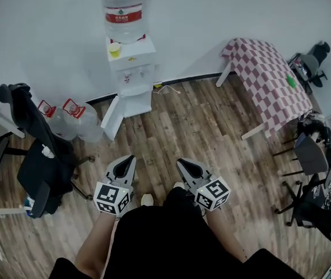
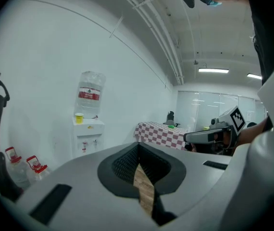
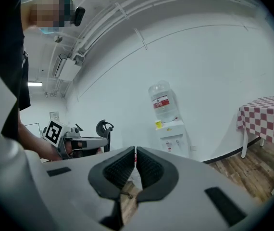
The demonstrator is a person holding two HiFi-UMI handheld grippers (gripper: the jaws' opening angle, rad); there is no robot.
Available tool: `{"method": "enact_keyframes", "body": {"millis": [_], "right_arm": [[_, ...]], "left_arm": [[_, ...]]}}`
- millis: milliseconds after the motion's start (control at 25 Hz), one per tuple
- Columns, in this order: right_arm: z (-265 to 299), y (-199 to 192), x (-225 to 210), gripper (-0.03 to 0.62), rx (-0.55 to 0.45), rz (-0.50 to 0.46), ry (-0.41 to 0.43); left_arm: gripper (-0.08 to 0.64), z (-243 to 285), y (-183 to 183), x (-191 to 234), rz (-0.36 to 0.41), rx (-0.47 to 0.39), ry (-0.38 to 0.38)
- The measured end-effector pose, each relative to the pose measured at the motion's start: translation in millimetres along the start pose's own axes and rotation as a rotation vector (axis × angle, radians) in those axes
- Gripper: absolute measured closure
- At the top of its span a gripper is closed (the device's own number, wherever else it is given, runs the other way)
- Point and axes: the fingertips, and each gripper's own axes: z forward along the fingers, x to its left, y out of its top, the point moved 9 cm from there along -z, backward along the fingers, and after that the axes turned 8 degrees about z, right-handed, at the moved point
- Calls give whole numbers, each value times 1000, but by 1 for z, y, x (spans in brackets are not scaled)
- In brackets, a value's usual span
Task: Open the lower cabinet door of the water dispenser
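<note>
The white water dispenser (image 1: 132, 68) stands against the far wall with a big bottle (image 1: 125, 7) on top and a yellow cup (image 1: 114, 49) beside it. Its lower cabinet door (image 1: 111, 118) hangs swung out to the left. My left gripper (image 1: 129, 158) and right gripper (image 1: 183, 163) are held side by side near my body, well short of the dispenser, both shut with nothing between the jaws. In the left gripper view the dispenser (image 2: 88, 134) is small and far beyond the shut left gripper (image 2: 138, 146). The right gripper view shows the dispenser (image 3: 171, 134) past the closed right gripper (image 3: 135, 150).
Two spare water bottles (image 1: 75, 118) sit on the wood floor left of the dispenser. A black office chair (image 1: 38, 156) with a jacket is at the left. A red-checked table (image 1: 270, 80) stands at the right, with more chairs (image 1: 310, 156) beyond it.
</note>
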Motion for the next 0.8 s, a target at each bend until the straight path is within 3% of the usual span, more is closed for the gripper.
{"method": "enact_keyframes", "body": {"millis": [560, 800], "right_arm": [[-49, 11, -6, 565, 19, -26, 101], [-69, 9, -15, 569, 23, -22, 100]], "left_arm": [[547, 2, 13, -70, -48, -19, 130], [548, 2, 17, -89, -44, -4, 157]]}}
